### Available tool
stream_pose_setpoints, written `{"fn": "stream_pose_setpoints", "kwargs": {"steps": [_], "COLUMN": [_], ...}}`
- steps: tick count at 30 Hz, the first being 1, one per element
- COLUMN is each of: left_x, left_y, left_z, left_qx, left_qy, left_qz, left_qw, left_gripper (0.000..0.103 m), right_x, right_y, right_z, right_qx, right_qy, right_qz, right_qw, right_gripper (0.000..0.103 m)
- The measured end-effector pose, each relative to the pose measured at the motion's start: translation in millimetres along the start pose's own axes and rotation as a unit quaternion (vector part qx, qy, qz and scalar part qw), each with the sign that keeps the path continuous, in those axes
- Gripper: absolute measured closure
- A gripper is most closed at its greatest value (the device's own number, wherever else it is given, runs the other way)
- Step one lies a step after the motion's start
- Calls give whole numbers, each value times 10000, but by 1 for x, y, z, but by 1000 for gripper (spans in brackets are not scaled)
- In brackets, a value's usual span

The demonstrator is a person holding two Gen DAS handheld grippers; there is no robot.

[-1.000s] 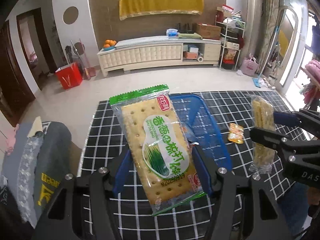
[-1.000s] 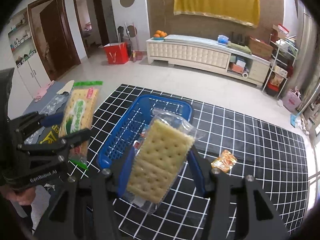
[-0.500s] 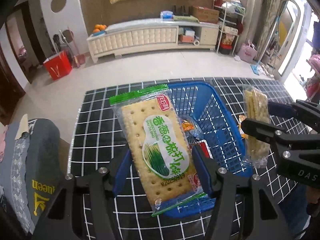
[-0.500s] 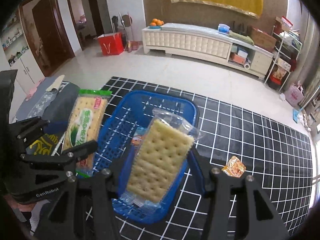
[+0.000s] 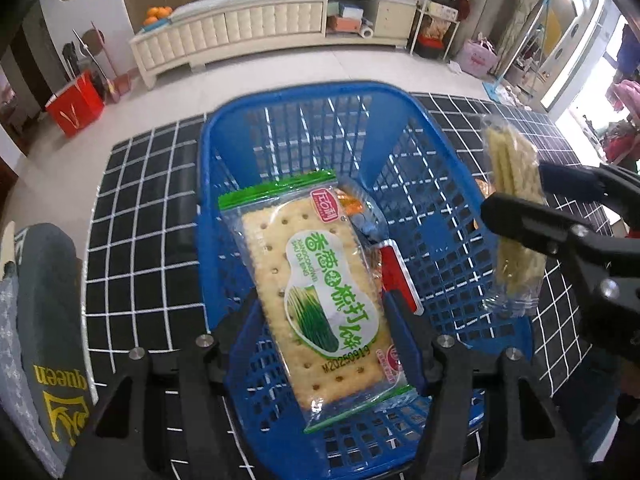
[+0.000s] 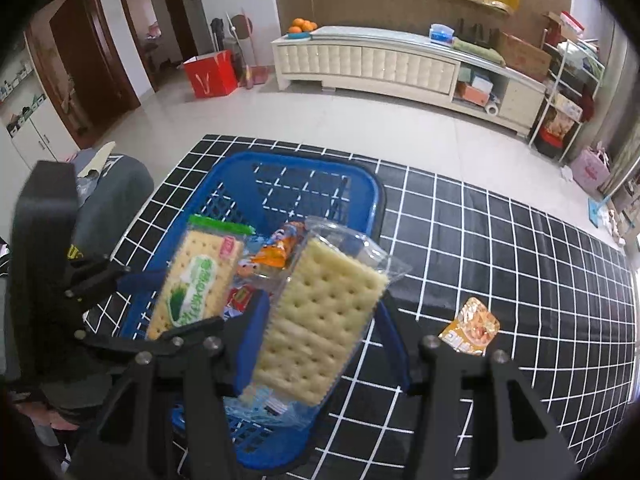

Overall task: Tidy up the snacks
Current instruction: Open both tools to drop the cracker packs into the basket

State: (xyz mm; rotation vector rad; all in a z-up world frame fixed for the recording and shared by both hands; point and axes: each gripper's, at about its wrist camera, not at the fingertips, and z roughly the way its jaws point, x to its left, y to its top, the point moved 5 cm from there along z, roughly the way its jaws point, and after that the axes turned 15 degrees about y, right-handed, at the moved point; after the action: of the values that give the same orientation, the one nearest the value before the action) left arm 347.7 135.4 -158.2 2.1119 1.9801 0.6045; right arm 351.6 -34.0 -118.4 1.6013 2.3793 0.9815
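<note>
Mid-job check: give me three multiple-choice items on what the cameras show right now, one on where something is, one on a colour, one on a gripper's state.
1. Where is the small orange snack packet?
A. inside the basket
B. on the checked cloth, outside the basket
C. in a gripper

2. What colour is the basket?
A. red
B. green
C. blue

3. What is the left hand-held gripper doing?
A. clamping the green-labelled cracker pack
B. standing open and empty
C. gripping the basket rim

Answers:
1. B: the right wrist view shows it lying on the black-and-white checked cloth, to the right of the basket and apart from it.
2. C: its rim and latticed walls are blue in both views.
3. A: its pads press both sides of the green-labelled cracker pack, held over the basket.
</note>
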Motion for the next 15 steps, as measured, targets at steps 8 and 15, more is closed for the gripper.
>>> {"fn": "stream_pose_setpoints", "kwargs": {"steps": [8, 15], "left_x": [-6, 9], "left_y": [-1, 0], "left_z": [-7, -29], "left_qx": [-28, -296], "left_qy": [-120, -113], "left_qz": [113, -164], "left_qw": [9999, 9994], "left_gripper": [44, 44], "right_x": [4, 12], "right_y": [1, 5], "right_z": [-6, -13], "right_qx": [-21, -41], "right_qy": [13, -13], "right_qz": [7, -105], "right_qw": [10000, 9999], "right_gripper": [45, 45]}}
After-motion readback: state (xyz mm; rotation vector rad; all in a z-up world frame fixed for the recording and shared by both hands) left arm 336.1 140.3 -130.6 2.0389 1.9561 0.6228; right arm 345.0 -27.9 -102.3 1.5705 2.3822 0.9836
